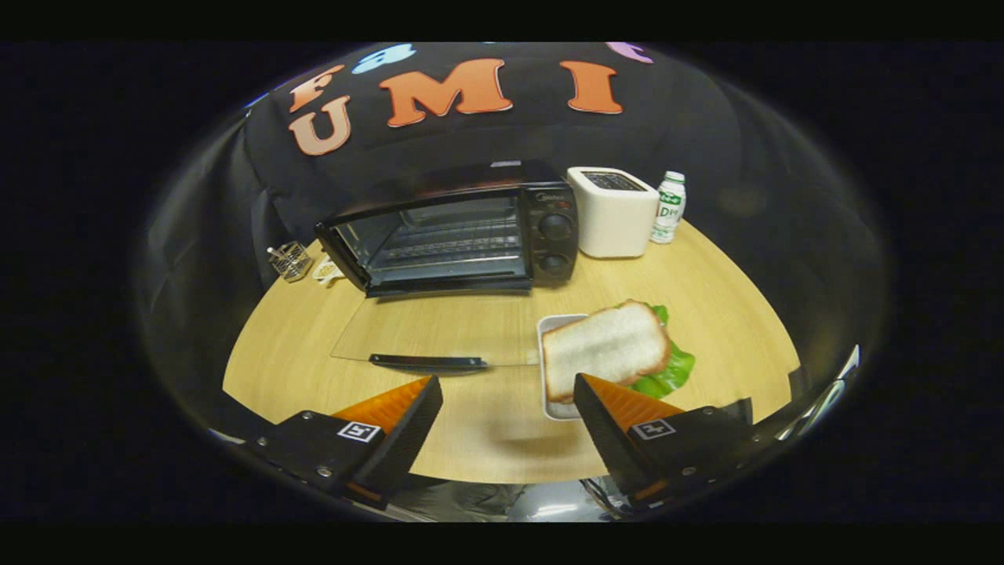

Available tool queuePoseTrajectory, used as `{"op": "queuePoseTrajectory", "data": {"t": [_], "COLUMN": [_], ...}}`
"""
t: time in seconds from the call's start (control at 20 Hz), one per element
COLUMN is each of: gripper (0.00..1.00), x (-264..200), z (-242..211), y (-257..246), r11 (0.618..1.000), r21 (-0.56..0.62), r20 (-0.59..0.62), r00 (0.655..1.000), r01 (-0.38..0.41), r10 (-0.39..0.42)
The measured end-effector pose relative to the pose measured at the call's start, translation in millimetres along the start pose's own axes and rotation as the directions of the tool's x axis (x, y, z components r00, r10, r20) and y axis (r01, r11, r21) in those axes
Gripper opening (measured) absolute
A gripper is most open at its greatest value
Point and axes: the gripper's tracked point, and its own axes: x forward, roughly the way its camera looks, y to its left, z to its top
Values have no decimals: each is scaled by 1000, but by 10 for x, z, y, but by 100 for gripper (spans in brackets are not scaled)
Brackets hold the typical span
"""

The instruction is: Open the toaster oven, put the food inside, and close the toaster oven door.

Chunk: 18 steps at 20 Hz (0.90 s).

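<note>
Gripper (502,392): fingers wide apart, holding nothing.
Oven (463,231): black box, glass door (435,333) folded flat on wooden table (722,314).
Sandwich (608,349): on white tray (553,326), just ahead of right finger.

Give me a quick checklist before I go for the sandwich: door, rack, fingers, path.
1. Oven door open: ok, the glass door lies flat on the table, handle toward the gripper.
2. Rack inside free: ok, bare wire rack, nothing on it.
3. Gripper open and empty: ok, fingers wide apart, nothing between them.
4. Sandwich reachable: ok, on its tray just ahead of the right-hand finger, off to the side of the gap, so shift over first.
5. Path to oven free: ok, only the open door lies between tray and oven mouth.
6. Sandwich firmness for gripping: cannot tell.
</note>
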Motion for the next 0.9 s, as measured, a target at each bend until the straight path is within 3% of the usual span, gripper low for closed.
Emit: {"op": "queuePoseTrajectory", "data": {"t": [0.45,0.9], "gripper": [99,95], "x": [-94,522], "z": [100,307], "y": [-947,-1085], "r11": [999,974], "r21": [6,86], "r20": [-108,-221], "r00": [993,950], "r01": [-41,-208], "r10": [41,222]}}
